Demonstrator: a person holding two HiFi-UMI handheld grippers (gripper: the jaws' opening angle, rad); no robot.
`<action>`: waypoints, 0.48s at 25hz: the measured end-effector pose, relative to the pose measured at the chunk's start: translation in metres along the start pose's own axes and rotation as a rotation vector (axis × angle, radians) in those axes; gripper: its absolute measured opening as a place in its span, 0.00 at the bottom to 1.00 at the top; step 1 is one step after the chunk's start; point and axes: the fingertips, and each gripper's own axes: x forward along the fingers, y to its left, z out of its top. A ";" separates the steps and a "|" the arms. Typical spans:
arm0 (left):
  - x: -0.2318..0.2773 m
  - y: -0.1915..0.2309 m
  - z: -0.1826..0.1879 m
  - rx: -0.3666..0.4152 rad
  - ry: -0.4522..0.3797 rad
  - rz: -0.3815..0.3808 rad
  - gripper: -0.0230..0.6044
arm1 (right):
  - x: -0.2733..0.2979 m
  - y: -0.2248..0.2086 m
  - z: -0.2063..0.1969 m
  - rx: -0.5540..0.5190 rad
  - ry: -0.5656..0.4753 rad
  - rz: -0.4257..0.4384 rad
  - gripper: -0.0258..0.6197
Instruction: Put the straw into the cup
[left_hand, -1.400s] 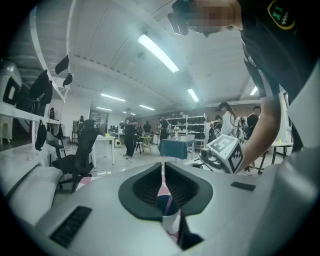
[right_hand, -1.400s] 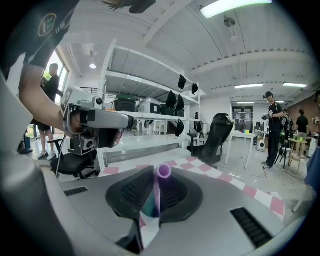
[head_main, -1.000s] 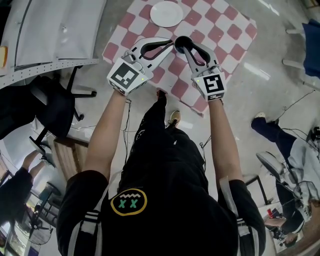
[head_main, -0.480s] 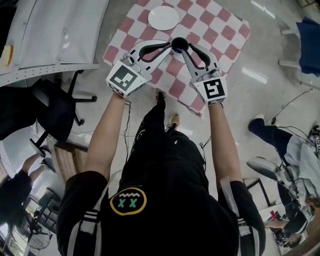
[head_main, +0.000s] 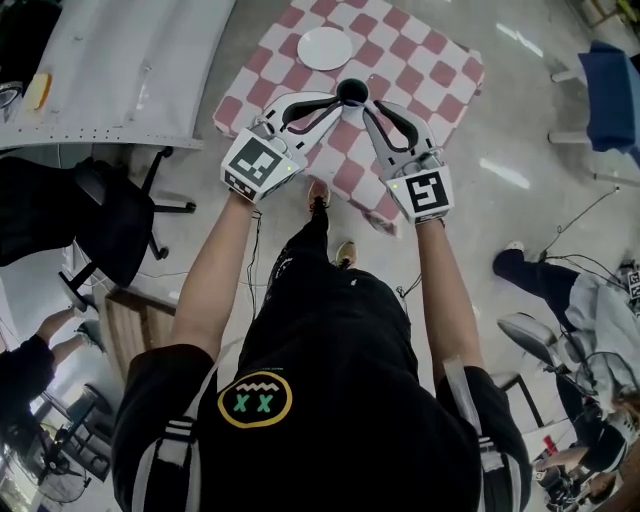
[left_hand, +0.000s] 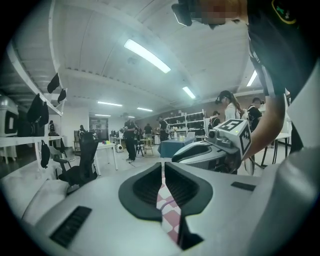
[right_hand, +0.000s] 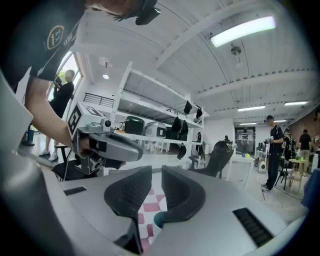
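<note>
A dark round cup stands on the red-and-white checkered table. In the head view, my left gripper and right gripper meet tip to tip just over the cup. In the left gripper view, the left gripper has its jaws shut, with only a sliver of checkered cloth showing between them. The right gripper is also shut on nothing. Below its jaws I see the cup with its teal inside. No straw shows in any view.
A white plate lies on the table behind the cup. A grey desk and a black office chair are at the left. A blue chair and a seated person are at the right.
The head view has shifted, so the table sits a little lower and further right in the picture. Both grippers kept their pose, tips together over the cup.
</note>
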 end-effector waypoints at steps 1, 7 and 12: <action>-0.003 -0.004 0.004 -0.004 0.006 0.013 0.09 | -0.005 0.003 0.008 -0.009 -0.019 0.002 0.16; -0.023 -0.041 0.027 -0.018 0.016 0.067 0.09 | -0.048 0.025 0.032 -0.033 -0.030 0.007 0.14; -0.041 -0.082 0.052 -0.021 -0.011 0.085 0.09 | -0.088 0.045 0.055 -0.035 -0.058 0.020 0.12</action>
